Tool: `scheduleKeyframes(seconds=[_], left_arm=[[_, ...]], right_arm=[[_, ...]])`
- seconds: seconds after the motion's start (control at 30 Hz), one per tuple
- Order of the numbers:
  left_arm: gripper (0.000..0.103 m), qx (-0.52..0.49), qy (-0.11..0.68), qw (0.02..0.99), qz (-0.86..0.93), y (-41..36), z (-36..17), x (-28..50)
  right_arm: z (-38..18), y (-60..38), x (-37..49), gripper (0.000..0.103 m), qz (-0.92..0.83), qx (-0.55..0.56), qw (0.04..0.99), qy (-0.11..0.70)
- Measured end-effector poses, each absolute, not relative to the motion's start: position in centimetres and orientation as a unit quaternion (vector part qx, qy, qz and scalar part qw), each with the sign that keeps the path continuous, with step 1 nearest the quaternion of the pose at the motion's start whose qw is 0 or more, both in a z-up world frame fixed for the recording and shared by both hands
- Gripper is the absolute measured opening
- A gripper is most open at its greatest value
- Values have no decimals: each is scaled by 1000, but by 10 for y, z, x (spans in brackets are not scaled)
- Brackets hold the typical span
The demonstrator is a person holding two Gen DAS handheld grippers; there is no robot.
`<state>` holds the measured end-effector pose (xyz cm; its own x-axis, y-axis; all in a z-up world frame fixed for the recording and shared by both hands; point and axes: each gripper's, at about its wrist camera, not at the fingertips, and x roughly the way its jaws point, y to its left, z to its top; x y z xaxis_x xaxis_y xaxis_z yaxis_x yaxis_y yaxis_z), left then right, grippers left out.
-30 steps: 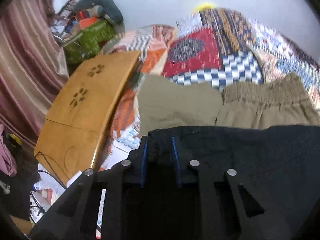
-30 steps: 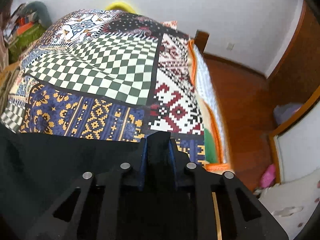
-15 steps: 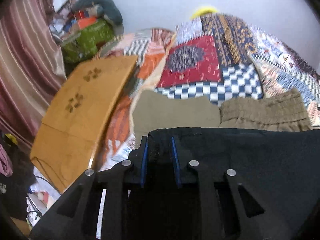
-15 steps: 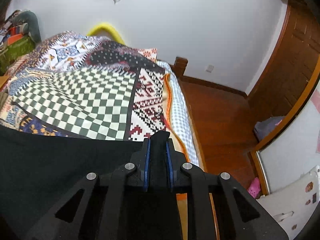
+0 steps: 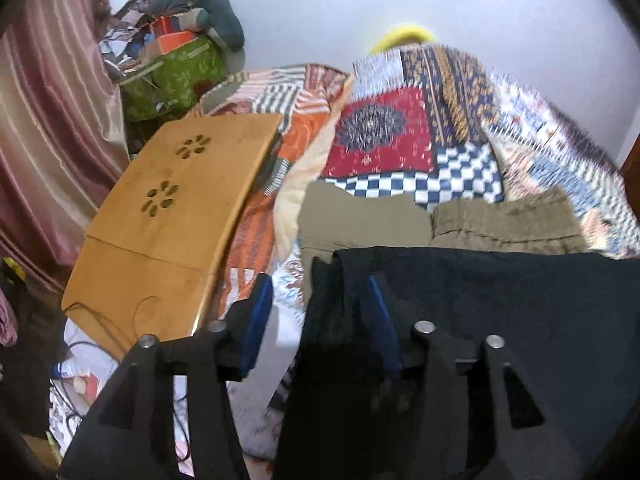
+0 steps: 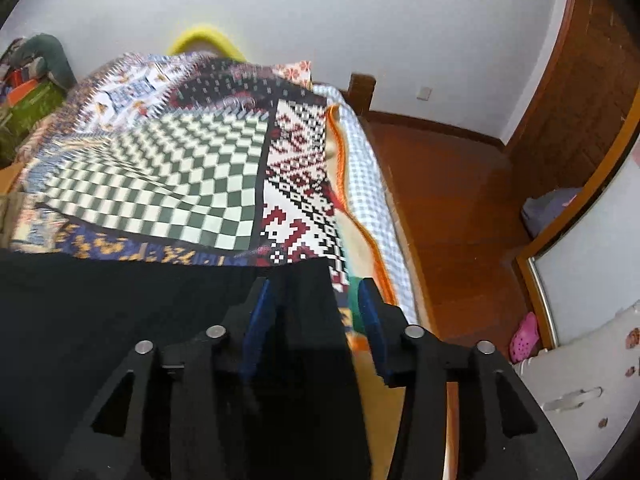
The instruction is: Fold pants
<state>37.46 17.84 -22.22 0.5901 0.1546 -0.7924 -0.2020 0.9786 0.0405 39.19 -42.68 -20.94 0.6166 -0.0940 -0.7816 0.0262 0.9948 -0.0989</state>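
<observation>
Both claws spread, black pants between their fingers

The left claw (image 5: 318,300) and right claw (image 6: 316,304) stand open; the black pants (image 5: 500,320) fill the lower frame over the quilted bed (image 6: 168,184), seemingly loose, with khaki clothes (image 5: 400,220) behind.

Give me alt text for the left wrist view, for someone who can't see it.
The left gripper is open, with the edge of black pants lying between its jaws. Beyond it, two folded khaki garments lie on a patchwork quilt, with a wooden lap table to the left.
</observation>
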Motion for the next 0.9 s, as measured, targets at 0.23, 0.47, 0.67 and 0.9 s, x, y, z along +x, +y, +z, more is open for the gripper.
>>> scheduleKeyframes(seconds=[0.23,0.47,0.67,0.9], left_arm=[[57,-23,434,896,92,176,-187,310],[63,0,442,894,75,164,-186,255],[64,3,459,886,65,159,-201,222],[64,-17,469,881,59,162,-209,231]], right_arm=[[-154,-445,319,53,-25,-43,912,407],[-132,-457,252,64,-35,-40,919,392],[-141,-454,218,64,-36,-17,914,403],[-150,-427,222,64,-15,-18,911,413]])
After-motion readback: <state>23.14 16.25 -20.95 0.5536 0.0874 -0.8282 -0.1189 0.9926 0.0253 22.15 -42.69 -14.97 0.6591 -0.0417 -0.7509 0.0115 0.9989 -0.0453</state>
